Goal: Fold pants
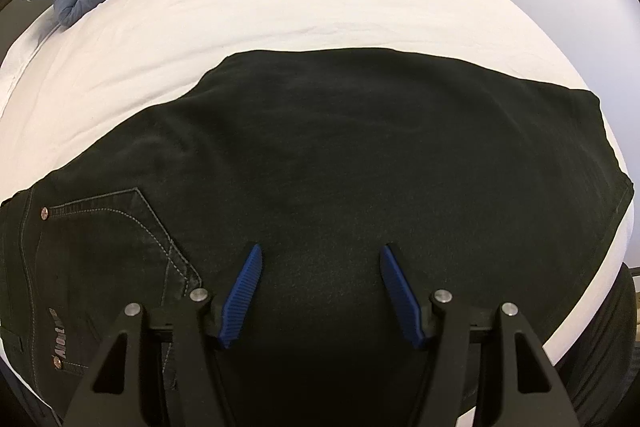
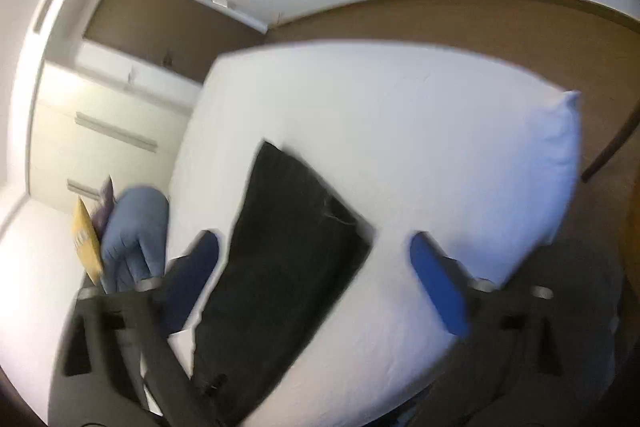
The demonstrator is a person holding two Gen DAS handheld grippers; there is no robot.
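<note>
Both tongs (image 1: pixel 321 255) (image 2: pixel 314 247) agape above folded pants (image 1: pixel 360 155), gripping nothing.

Only one bit of text I can spot: pale lettering on a dark patch sewn to the black pants (image 1: pixel 320 167), near the waistband at the lower left of my left wrist view, by the back pocket (image 1: pixel 120 227). It runs sideways; I get something like "Abo" and then it's too small to read. The yellow item (image 2: pixel 86 243) at the bed's edge is too blurred to read.
</note>
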